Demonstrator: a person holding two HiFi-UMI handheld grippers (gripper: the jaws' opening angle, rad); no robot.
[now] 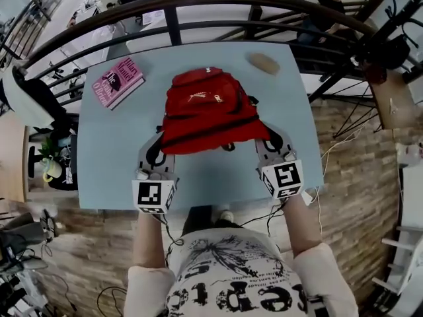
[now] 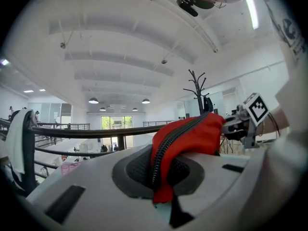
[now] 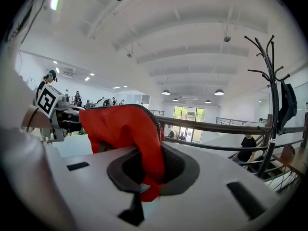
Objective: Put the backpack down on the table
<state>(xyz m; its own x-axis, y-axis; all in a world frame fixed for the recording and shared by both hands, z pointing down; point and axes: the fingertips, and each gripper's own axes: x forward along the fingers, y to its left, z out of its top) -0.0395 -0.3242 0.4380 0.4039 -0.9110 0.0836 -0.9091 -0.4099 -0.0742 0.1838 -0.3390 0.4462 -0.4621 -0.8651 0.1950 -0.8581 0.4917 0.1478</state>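
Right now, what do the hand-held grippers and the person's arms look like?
The left hand-held gripper and the right hand-held gripper are light grey shells with dark oval pads. Each carries a white cube with black square markers. Thin dark cables trail back to the person, who wears pale sleeves and a white shirt with black print.

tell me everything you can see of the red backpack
The backpack is red fabric with black zips running across it and a small white logo on the front pocket. It is spread out, front up, over the light blue table; whether it rests on it I cannot tell. The left gripper and right gripper each pinch a fold of its near edge, one at either side.
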